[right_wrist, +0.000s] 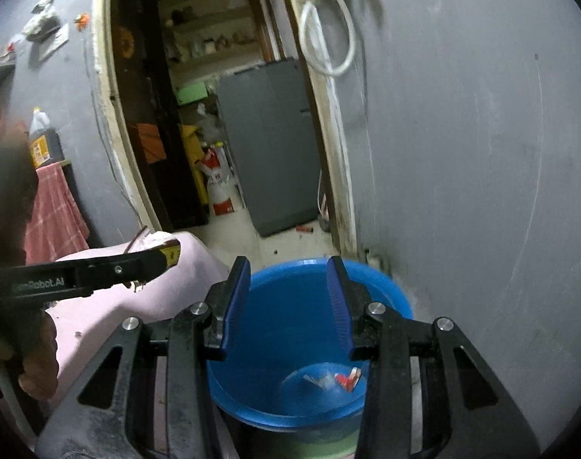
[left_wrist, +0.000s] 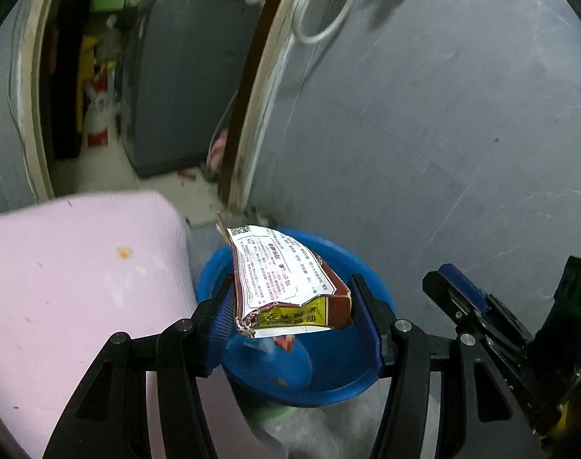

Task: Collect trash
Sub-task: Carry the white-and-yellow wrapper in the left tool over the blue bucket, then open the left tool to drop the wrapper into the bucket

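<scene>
My left gripper (left_wrist: pixel 292 298) is shut on a torn white and brown snack packet (left_wrist: pixel 286 279) and holds it over the blue bucket (left_wrist: pixel 370 382). My right gripper (right_wrist: pixel 288 298) is open and empty, held above the same blue bucket (right_wrist: pixel 275 344). Small scraps of trash (right_wrist: pixel 345 378), red and white, lie at the bucket's bottom. The right gripper shows at the right edge of the left wrist view (left_wrist: pixel 493 317). The left gripper's side shows at the left of the right wrist view (right_wrist: pixel 99 271), with the packet's edge (right_wrist: pixel 164 243) at its tip.
A pink-covered surface (left_wrist: pixel 72 290) lies left of the bucket. A grey wall (right_wrist: pixel 462 153) stands right behind it. An open doorway (right_wrist: pixel 214 114) shows a grey cabinet (right_wrist: pixel 267 141) and a red and white bottle (right_wrist: pixel 217 176). A white cable (right_wrist: pixel 328 30) hangs on the wall.
</scene>
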`<control>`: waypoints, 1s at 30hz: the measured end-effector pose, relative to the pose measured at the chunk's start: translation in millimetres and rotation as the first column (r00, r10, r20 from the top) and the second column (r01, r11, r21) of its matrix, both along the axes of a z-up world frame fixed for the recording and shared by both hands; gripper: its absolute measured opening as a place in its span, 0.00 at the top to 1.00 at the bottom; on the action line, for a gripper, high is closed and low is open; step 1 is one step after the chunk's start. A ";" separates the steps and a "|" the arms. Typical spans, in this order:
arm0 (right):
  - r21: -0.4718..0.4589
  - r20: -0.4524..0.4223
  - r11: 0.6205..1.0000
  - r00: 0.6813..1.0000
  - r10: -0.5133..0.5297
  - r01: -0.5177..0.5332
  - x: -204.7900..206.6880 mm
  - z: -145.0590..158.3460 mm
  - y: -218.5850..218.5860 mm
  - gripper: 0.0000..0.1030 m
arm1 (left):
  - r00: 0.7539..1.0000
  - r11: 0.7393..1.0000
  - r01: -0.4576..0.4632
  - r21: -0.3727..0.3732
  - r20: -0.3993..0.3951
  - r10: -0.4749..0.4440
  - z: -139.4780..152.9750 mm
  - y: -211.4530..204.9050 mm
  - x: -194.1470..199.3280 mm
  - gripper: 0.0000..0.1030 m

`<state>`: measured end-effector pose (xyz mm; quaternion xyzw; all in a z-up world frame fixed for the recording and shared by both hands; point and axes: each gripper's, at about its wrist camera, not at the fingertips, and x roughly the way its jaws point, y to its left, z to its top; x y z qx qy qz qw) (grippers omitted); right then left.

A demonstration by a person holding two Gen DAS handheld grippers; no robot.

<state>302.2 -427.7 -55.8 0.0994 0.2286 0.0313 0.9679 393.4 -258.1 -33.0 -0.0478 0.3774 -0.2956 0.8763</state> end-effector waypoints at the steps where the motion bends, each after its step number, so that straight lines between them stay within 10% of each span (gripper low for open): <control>1: 0.007 -0.005 1.000 1.000 -0.004 0.004 0.1 -2.9 -2.5 0.60 | 1.000 1.000 0.001 0.008 -0.021 -0.001 -6.1 -3.6 4.8 0.50; 14: 0.008 -0.008 0.999 0.999 -0.037 0.037 -1.7 -5.0 -11.0 0.58 | 0.992 0.998 0.027 0.060 -0.123 -0.020 -50.4 -12.2 17.2 0.48; 30: -0.012 0.104 0.996 0.991 -0.081 0.083 -23.0 31.2 -8.6 0.42 | 0.999 0.998 -0.048 -0.029 0.012 0.048 0.1 18.8 -11.3 0.35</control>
